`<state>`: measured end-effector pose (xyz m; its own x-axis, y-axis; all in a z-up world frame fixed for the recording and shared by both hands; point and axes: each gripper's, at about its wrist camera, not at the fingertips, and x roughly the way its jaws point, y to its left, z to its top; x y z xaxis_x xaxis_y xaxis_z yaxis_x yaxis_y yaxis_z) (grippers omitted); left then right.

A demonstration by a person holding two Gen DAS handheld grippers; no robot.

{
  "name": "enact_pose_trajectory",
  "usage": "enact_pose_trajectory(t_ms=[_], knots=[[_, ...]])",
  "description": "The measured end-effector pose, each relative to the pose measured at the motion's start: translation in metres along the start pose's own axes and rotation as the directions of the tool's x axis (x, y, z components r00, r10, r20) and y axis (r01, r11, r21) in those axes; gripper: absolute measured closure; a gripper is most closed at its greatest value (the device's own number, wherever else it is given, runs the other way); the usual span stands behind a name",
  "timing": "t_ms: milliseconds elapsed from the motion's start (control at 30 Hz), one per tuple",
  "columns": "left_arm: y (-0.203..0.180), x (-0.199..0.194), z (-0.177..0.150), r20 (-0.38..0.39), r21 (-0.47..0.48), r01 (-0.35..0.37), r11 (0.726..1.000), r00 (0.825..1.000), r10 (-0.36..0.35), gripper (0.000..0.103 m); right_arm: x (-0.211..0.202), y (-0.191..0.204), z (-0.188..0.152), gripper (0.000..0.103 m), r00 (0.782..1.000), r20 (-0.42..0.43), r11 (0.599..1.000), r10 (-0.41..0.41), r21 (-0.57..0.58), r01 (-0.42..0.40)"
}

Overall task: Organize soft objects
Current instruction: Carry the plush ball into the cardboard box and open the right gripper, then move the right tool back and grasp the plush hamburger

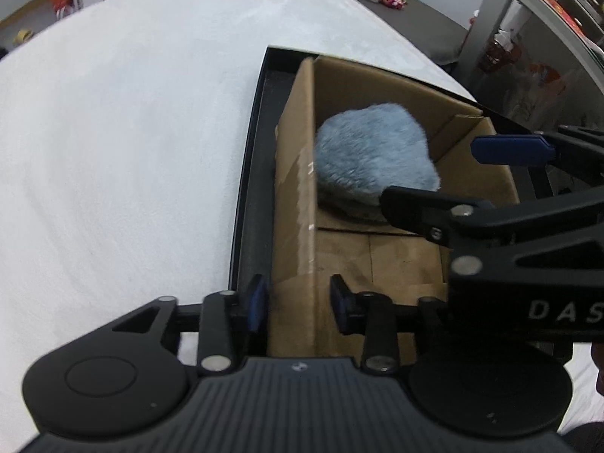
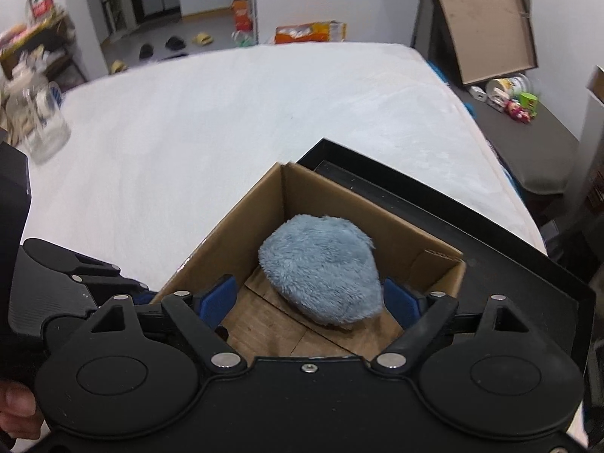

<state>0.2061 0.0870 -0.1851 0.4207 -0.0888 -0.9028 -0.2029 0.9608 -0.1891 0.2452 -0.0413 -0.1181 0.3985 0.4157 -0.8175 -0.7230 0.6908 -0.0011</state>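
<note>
Blue fluffy pad in cardboard box, between right gripper parted jaws, untouched

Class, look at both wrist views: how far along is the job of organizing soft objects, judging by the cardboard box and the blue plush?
Done: the blue plush lies inside the cardboard box. In hand: nothing. The right tongs stand open on either side of the plush, not pressing it; the left tongs straddle the box wall, open. Left: no other soft object shows on the white bed.

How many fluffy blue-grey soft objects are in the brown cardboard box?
1. The fluffy blue-grey soft object lies on the floor of the brown cardboard box, toward its far end. The near corner is hidden.
</note>
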Motion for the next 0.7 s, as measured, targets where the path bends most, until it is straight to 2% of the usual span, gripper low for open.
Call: enact_pose_trajectory(t_ms=[100,267,400,700], knots=[[-0.004,-0.008,0.003,0.007,0.014,-0.018,1.0,1.0,0.018,0.05,-0.014,-0.009,-0.006,0.015,0.999,0.032,0.999,-0.011,0.046,0.009],[-0.016,-0.016,0.004,0.002,0.047,-0.057,0.997,0.998,0.057,0.046,-0.036,-0.033,-0.02,0.014,0.997,0.081,0.991,-0.021,0.132,0.01],[-0.028,-0.017,0.004,0.001,0.071,-0.087,0.994,0.996,0.087,0.032,-0.05,-0.048,-0.033,0.013,0.994,0.103,0.983,-0.037,0.183,0.018],[-0.041,-0.021,-0.004,0.0,0.104,-0.15,0.983,0.989,0.151,0.027,-0.072,-0.072,-0.066,0.007,0.989,0.132,0.967,-0.069,0.254,0.034]])
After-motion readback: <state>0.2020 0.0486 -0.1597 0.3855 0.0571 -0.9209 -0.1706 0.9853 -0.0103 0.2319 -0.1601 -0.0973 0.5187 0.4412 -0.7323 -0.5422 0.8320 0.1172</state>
